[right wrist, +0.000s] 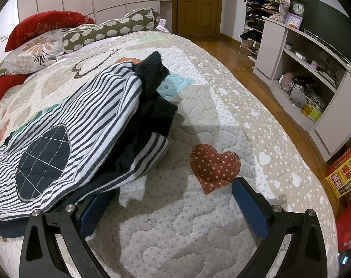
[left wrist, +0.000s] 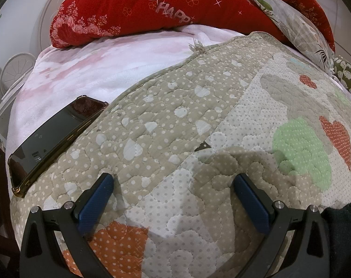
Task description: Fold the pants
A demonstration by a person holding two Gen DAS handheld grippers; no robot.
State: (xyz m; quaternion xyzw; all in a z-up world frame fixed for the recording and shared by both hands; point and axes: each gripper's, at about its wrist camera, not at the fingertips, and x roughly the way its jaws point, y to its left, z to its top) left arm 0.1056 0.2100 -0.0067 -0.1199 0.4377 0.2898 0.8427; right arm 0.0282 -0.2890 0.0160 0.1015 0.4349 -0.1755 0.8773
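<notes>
The striped navy-and-white pants (right wrist: 82, 125) with a dark knee patch and black cuffs lie bunched on the quilt (right wrist: 198, 220), left of centre in the right wrist view. My right gripper (right wrist: 173, 199) is open and empty, low over the quilt; its left finger (right wrist: 94, 213) sits at the pants' near edge. My left gripper (left wrist: 174, 190) is open and empty over bare quilt (left wrist: 175, 115). A dark piece of cloth (left wrist: 342, 227), perhaps the pants, shows at the lower right edge of the left wrist view.
A black phone (left wrist: 52, 139) lies on the pink blanket (left wrist: 94, 74) at the quilt's left edge. Red pillows (left wrist: 133, 9) and a floral pillow (right wrist: 33, 48) lie at the headboard. The bed's right edge drops to a wooden floor (right wrist: 233, 53) with a shelf unit (right wrist: 314, 76).
</notes>
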